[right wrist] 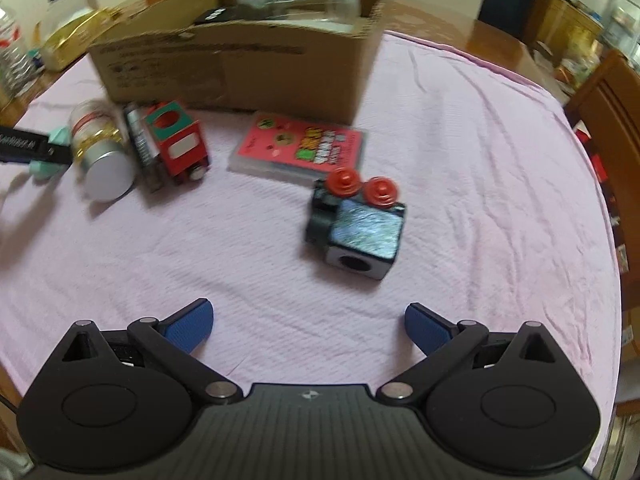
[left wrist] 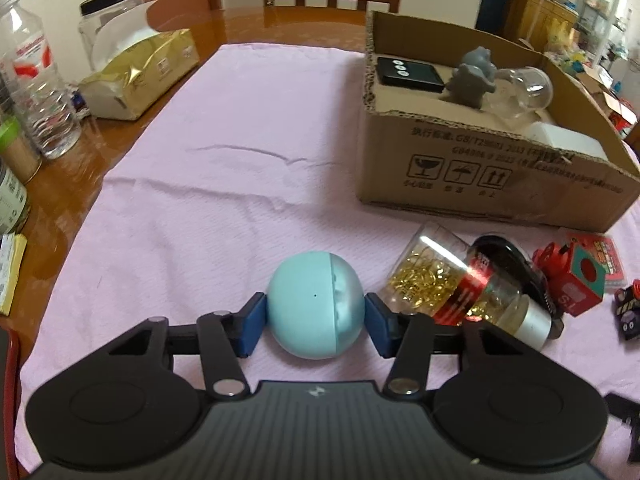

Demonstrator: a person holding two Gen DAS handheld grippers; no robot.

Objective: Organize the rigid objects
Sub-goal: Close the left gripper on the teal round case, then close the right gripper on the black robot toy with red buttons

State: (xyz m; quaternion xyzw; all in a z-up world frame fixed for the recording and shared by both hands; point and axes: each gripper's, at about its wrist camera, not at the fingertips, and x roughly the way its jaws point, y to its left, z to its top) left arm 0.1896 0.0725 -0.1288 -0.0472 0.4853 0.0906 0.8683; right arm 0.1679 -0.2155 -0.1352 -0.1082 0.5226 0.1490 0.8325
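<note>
Clamped between the blue pads of the left gripper (left wrist: 315, 314) sits a pale teal ball (left wrist: 316, 306), one pad pressing each side, so the jaws are closed on it. Ball rests low on the pink cloth (left wrist: 224, 184), centred between the fingers; one half is opaque, the other half translucent.

Just right of the right-hand pad: a clear jar of gold clips (left wrist: 448, 284), lying on its side, silver cap toward the camera, red label band round its middle. Behind and touching the jar, a black object, identity unclear. Further right, a red toy block (left wrist: 576, 284) with a teal face.

Ahead and to the right of the jaws, well apart from the ball: cardboard box (left wrist: 480, 172), open top. Inside it a black remote (left wrist: 408, 74), a grey figurine (left wrist: 474, 76) and a clear bulb-shaped item (left wrist: 528, 88).

Ahead and left, off the cloth on the wooden table: gold tissue pack (left wrist: 140, 74), plastic water bottle (left wrist: 36, 80).

Right gripper (right wrist: 309, 326): jaws spread wide, nothing between the pads, only bare cloth. Directly ahead of the jaws, slightly right of centre, a dark toy block with two red wheels (right wrist: 356, 224). Beyond that, a pink card case (right wrist: 304, 150) lying flat, just in front of the box.
</note>
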